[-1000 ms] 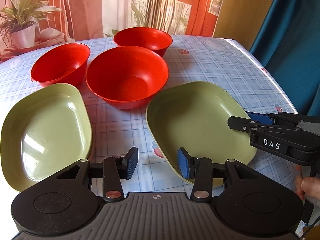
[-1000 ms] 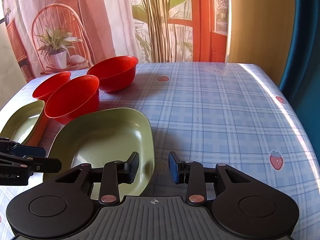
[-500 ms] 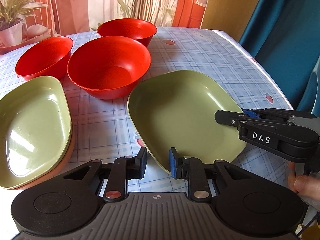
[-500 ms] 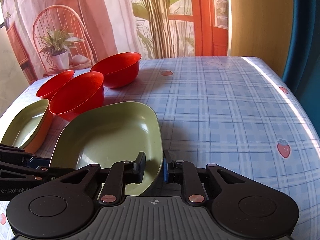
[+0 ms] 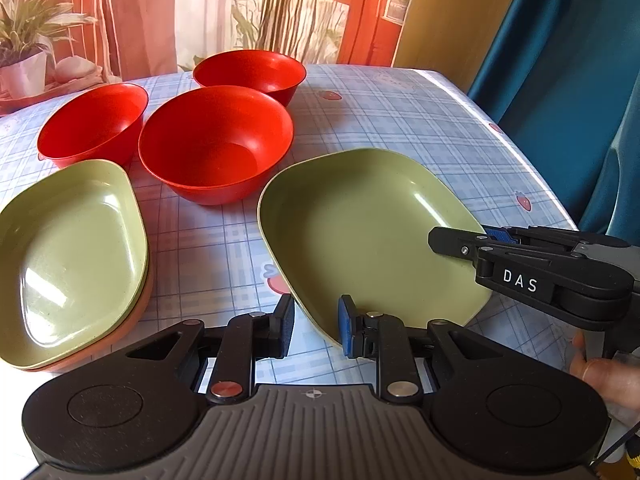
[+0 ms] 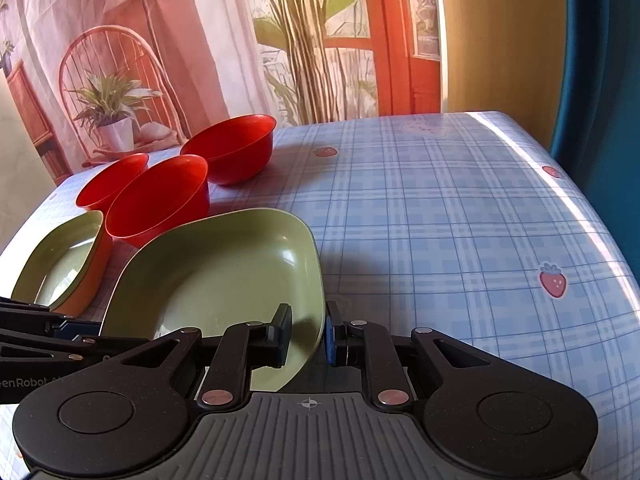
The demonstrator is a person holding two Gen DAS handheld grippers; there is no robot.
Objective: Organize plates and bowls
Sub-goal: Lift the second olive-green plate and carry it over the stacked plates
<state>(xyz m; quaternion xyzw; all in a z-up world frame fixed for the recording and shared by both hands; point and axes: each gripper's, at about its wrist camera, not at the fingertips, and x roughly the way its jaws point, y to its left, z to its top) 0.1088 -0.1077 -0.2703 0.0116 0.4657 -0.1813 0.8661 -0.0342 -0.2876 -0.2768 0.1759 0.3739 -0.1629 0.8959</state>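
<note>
While we look down, our left hand-held gripper [image 5: 314,326] and right hand-held gripper [image 6: 307,334] both pinch the green plate [image 5: 372,236] by its rim; it sits on the surface [image 6: 440,220], beside three red bowls [image 5: 216,144].

Bright, sharp fisheye views; sunlight from right.

The table wears a blue checked tablecloth [image 6: 440,216] with small strawberry prints [image 6: 553,280]; one strawberry lies to the right of the tongs. Far ahead hangs a printed backdrop [image 6: 224,40] that shows a wicker chair [image 6: 116,80], a potted plant [image 5: 24,52] in a white pot and a red door frame. To the right stands a teal curtain [image 5: 572,80].
</note>
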